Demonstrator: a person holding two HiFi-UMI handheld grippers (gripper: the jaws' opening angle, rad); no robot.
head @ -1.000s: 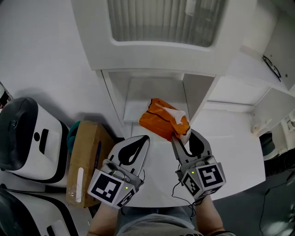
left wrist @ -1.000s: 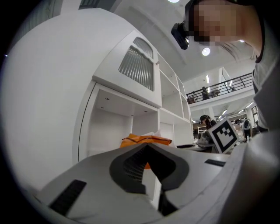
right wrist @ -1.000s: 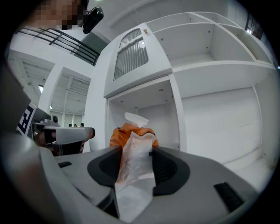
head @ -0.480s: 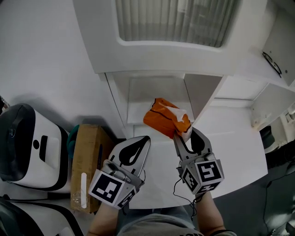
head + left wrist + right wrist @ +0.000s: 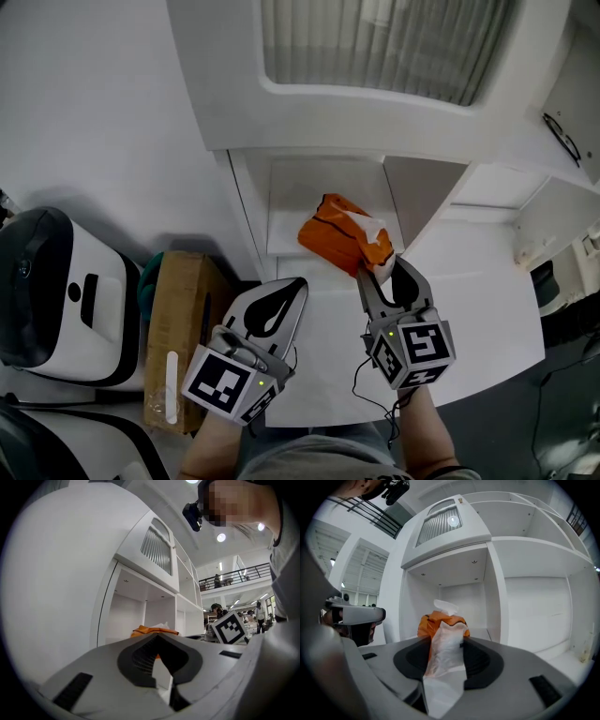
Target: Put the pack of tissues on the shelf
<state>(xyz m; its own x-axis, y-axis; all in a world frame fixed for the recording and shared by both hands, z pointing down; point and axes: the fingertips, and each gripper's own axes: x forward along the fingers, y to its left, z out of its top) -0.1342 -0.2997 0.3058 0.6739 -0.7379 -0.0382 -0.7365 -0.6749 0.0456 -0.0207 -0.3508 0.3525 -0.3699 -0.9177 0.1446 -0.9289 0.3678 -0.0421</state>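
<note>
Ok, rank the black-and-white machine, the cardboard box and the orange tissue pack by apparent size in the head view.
1. black-and-white machine, though the frame edge cuts it off.
2. cardboard box.
3. orange tissue pack; it is nearer the camera than both, so its real size is unsure.

Right tongs carried tissue pack toward shelf.

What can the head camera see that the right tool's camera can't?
Only the head view shows the brown cardboard box and the white-and-black machine. Only the right gripper view shows the balcony railing high up. Both show the right tool pinching the orange pack of tissues in front of the white shelf.
</note>
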